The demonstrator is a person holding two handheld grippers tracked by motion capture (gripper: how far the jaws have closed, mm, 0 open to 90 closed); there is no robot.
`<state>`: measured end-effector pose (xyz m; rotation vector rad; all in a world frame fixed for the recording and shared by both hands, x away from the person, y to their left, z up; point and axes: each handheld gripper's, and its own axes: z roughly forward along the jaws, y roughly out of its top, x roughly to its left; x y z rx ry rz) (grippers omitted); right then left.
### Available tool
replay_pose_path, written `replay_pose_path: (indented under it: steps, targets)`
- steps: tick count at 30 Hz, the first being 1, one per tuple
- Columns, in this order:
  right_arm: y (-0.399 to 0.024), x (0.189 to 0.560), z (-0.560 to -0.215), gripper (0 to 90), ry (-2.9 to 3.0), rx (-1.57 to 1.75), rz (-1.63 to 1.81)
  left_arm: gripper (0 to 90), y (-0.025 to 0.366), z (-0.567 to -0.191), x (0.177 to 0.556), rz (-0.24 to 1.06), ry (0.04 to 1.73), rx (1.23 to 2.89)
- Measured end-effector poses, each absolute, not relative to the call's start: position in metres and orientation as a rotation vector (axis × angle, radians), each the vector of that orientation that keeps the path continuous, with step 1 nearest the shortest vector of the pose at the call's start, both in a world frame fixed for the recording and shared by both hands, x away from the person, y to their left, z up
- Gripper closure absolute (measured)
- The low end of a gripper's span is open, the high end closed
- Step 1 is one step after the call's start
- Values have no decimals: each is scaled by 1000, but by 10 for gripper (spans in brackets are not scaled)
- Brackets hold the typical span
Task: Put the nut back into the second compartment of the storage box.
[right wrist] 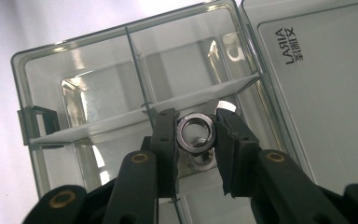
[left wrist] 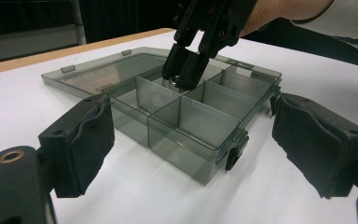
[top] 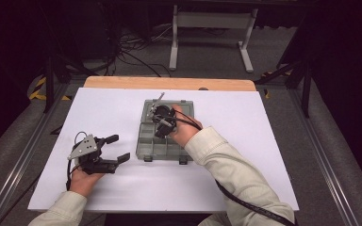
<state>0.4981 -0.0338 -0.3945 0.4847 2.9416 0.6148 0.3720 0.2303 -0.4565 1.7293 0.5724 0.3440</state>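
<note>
Right gripper [right wrist: 195, 137] clamped on a metal ring [right wrist: 195, 132], 1 pad on each side of its rim, hole facing the camera in the right gripper view. A second metal ring [right wrist: 200, 158] just beneath, partly hidden by the first. Both inside a compartment of a smoky clear plastic organizer box [top: 147, 144], next to the hinge with its lid. In the left gripper view, right gripper [left wrist: 185, 70] reaching down into a compartment near the hinge. Box divided by thin partitions into several compartments; the others hold nothing visible. Lid [right wrist: 317, 93] swung fully open and lying flat on the white table [top: 245, 122], printed "AIRAL" with smaller characters too small to read. Black latches [left wrist: 234, 150] on the box's front wall. Long axis of the opened box running away from the person in the high view. Left gripper [top: 112, 149] resting on the table well to the left of the box, jaws spread wide, nothing between them, pointing toward the box.
</note>
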Motion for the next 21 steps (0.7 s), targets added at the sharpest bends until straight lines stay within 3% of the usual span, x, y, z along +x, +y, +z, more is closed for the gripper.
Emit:
replay_pose_path:
  steps: [21]
  targets:
    - [-33, 501, -400, 693, 2948, 493, 615, 136, 230, -457, 372, 343, 573, 1728]
